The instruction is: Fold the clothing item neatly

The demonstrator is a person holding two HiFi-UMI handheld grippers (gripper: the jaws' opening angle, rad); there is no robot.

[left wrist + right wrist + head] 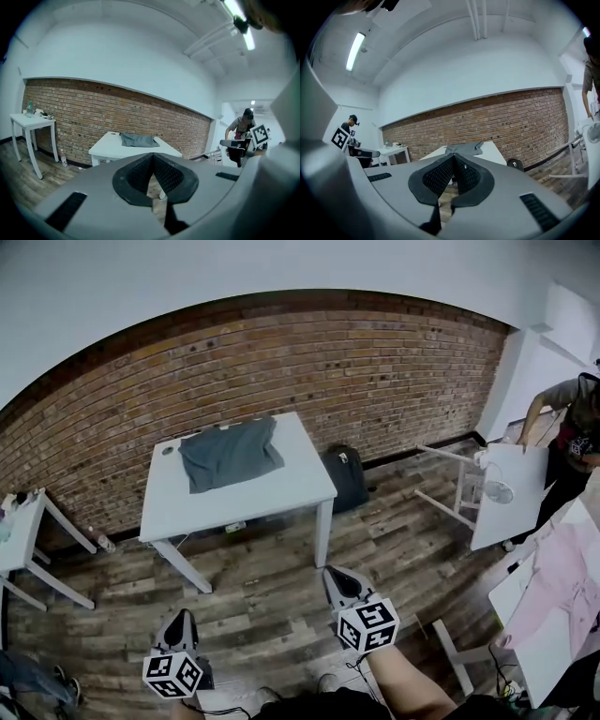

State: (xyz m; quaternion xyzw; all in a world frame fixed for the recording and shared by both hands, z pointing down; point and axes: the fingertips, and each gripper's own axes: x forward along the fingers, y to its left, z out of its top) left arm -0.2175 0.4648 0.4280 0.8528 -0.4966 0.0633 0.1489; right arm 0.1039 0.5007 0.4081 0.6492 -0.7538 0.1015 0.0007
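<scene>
Both grippers sit low in the head view, held over the wood floor (262,587) and well short of the table. Left gripper (179,615) has its jaws pressed together with nothing between them; its own view shows the ribbed pads meeting at the tip (153,156). Right gripper (331,571) is the same, jaws closed and empty (453,157), with a bare forearm (412,679) behind it. Grey shirt (230,454) lies loosely spread and rumpled on the far left part of the white table (281,488), near the brick wall (281,362), untouched by either gripper. The shirt also shows ahead of the closed jaws in the left gripper view (138,139) and the right gripper view (464,149). Black backpack (345,476) stands on the floor just beside the table's right end, against the wall. Small white side table (19,531) stands at far left. At far right a person (572,418) leans over another white table, and a pink garment (562,587) lies on a table at the frame edge.
</scene>
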